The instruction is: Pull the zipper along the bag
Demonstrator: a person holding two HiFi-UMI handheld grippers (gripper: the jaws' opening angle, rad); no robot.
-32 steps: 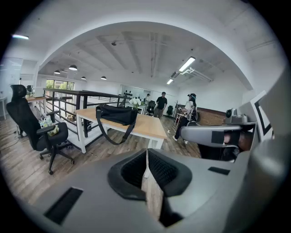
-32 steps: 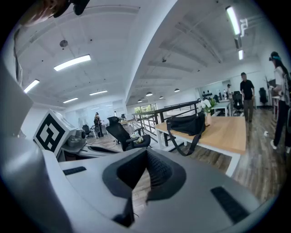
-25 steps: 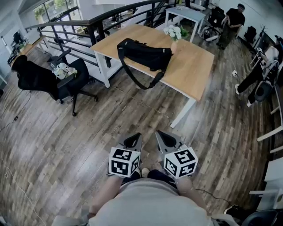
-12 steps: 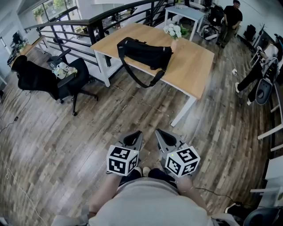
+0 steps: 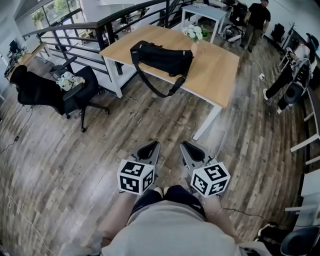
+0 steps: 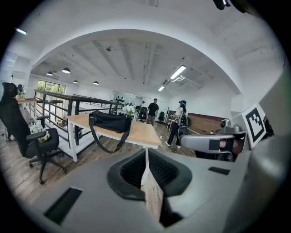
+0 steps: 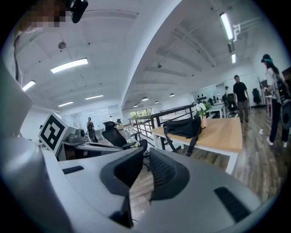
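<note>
Since the earlier frame: right gripper [image 5: 189, 148] jaws had just been opening, nothing between them; both grippers sat slightly higher in head view. Left gripper [image 5: 150, 148]: jaws together, empty. Bag [image 5: 162, 59]: lying on table [image 5: 215, 70], strap [image 5: 161, 95] hanging over the near edge, well apart from me. Step, as I judged: approach, zipper untouched. Next: walk up, find the pull, steady the bag.

We saw a bright, evenly lit room: ceiling strip lights [image 7: 69, 65] glowed white overhead, and daylight came through the windows [image 5: 40, 14] at far left. Shadows under the table [image 5: 215, 65] were soft; the floor [image 5: 75, 150] shone faintly. All views bowed at the edges; both gripper views had black corners and a softly blurred foreground.
</note>
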